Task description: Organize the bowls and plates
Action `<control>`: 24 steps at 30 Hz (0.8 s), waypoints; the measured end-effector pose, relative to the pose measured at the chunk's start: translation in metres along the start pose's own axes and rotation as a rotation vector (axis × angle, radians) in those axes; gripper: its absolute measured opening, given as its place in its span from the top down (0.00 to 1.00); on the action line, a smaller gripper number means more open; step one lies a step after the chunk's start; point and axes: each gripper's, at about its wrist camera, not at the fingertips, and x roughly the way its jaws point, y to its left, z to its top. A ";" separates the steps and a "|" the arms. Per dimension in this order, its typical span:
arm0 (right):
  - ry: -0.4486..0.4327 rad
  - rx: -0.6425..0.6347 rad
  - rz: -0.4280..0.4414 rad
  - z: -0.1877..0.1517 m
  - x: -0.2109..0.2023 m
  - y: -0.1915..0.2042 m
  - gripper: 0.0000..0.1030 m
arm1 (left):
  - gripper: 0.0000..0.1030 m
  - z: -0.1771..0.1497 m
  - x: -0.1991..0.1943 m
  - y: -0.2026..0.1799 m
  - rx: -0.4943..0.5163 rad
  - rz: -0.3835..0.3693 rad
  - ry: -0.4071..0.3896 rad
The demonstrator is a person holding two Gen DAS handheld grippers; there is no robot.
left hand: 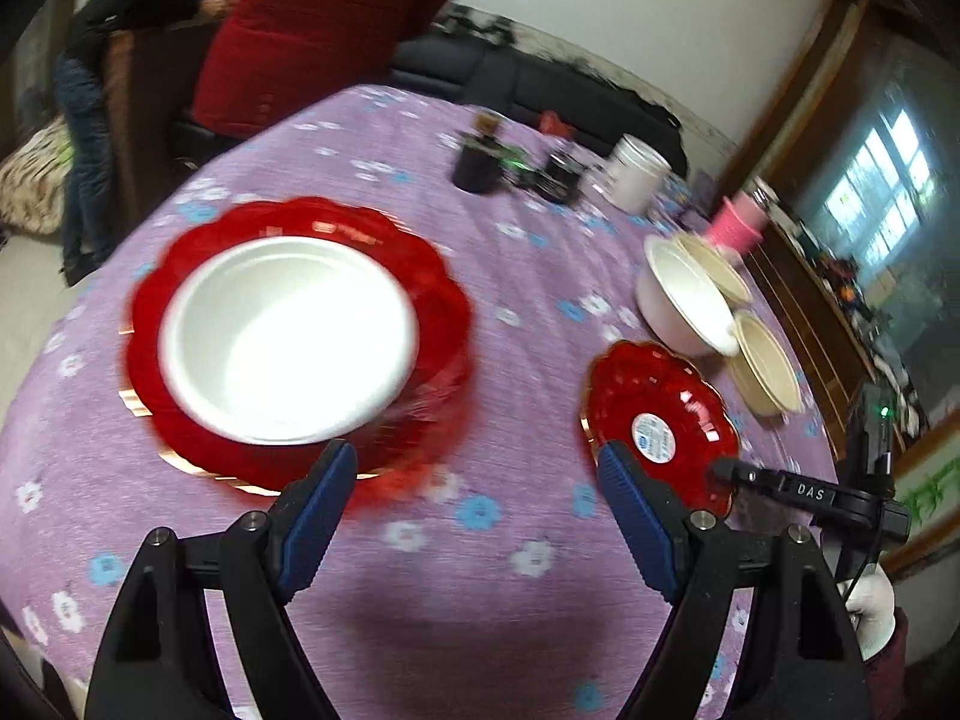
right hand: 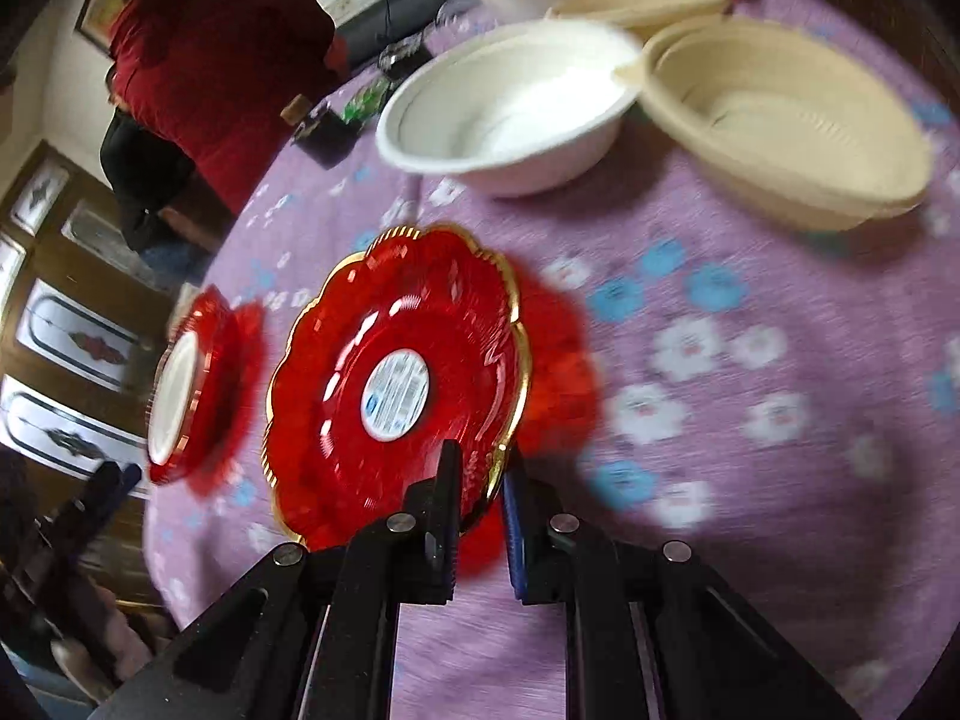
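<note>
Glossy, see-through red plastic plate (right hand: 396, 372) with gilt rim – matt white paper bowl (right hand: 510, 114) – woven floral tablecloth (right hand: 720, 480).
</note>
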 end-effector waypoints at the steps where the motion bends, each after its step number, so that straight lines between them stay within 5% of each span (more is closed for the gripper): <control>1: -0.020 -0.017 -0.019 -0.001 -0.003 -0.001 0.85 | 0.21 0.000 0.006 -0.008 0.018 -0.003 0.015; 6: -0.092 -0.066 -0.056 -0.001 -0.009 0.000 0.79 | 0.21 -0.002 0.042 -0.047 0.099 0.014 0.093; 18: -0.099 -0.022 0.005 0.004 0.003 -0.013 0.76 | 0.24 0.004 0.115 -0.092 0.195 0.075 0.184; 21: -0.092 -0.016 0.009 0.005 0.007 -0.016 0.76 | 0.36 0.007 0.126 -0.095 0.194 0.079 0.194; 24: -0.104 -0.020 0.016 0.006 0.009 -0.017 0.76 | 0.65 0.007 0.133 -0.099 0.221 0.107 0.173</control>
